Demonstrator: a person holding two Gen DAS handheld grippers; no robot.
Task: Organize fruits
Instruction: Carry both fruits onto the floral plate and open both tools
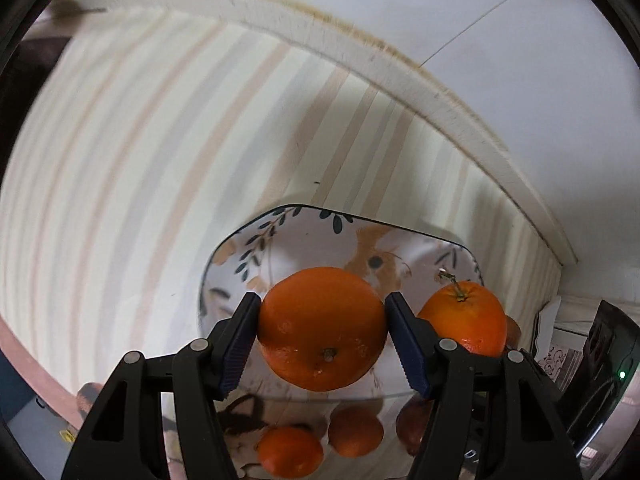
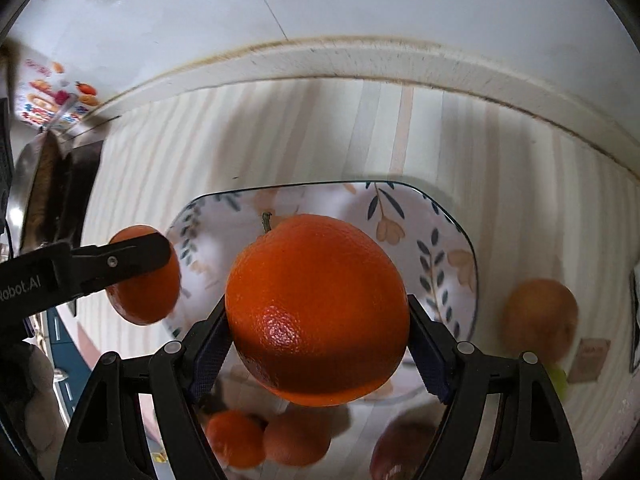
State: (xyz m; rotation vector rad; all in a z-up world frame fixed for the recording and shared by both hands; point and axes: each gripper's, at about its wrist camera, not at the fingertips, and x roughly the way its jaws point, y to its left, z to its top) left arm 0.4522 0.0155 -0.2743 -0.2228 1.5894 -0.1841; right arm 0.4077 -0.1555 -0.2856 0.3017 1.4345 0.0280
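1. The left gripper (image 1: pixel 322 338) pinches an orange (image 1: pixel 322 328) across its middle, jaws about half open, right above the plate (image 1: pixel 240 236).
2. The right gripper (image 2: pixel 316 346) clamps a bigger orange (image 2: pixel 318 312), jaws wider, also over the plate.
3. Both look firm, fairly heavy and round with waxy skin, so they'd likely roll; gripping the widest part seems smart.

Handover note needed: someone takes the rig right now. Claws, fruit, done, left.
Left claw: shut on an orange, held above the patterned plate.
Right claw: shut on a larger orange with a stem, also above the plate.
Plate: nothing rests on it where it shows; it sits on the striped tablecloth.
Loose fruit on the cloth nearer the claws: small oranges and a blurred reddish fruit, one more orange beside the plate.
Done: two oranges picked.
Left: set both on the plate, then likely collect the rest.
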